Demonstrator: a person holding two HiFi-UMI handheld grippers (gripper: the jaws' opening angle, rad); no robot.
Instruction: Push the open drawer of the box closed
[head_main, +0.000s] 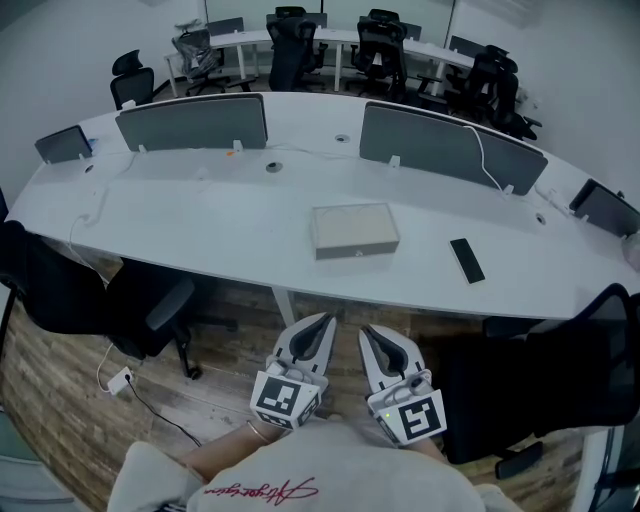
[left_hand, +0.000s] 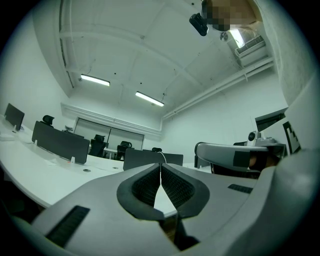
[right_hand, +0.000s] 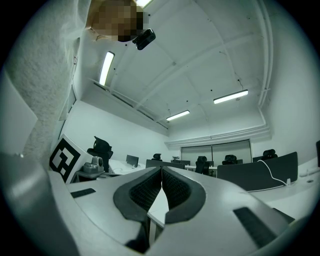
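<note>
A flat grey box (head_main: 354, 230) lies on the white table (head_main: 200, 225) near its front edge; its drawer front faces me and looks flush with the body. Both grippers hang below the table edge, close to my body, well short of the box. My left gripper (head_main: 322, 322) is shut with nothing in it, its tips meeting (left_hand: 160, 167). My right gripper (head_main: 368, 333) is likewise shut and empty, tips together (right_hand: 161, 171). Both gripper views point upward at the ceiling and show no box.
A black phone (head_main: 466, 260) lies on the table right of the box. Grey divider screens (head_main: 192, 122) (head_main: 450, 147) stand along the table's far side. Black office chairs (head_main: 60, 290) (head_main: 560, 380) flank me left and right. A cable and plug (head_main: 118, 380) lie on the wooden floor.
</note>
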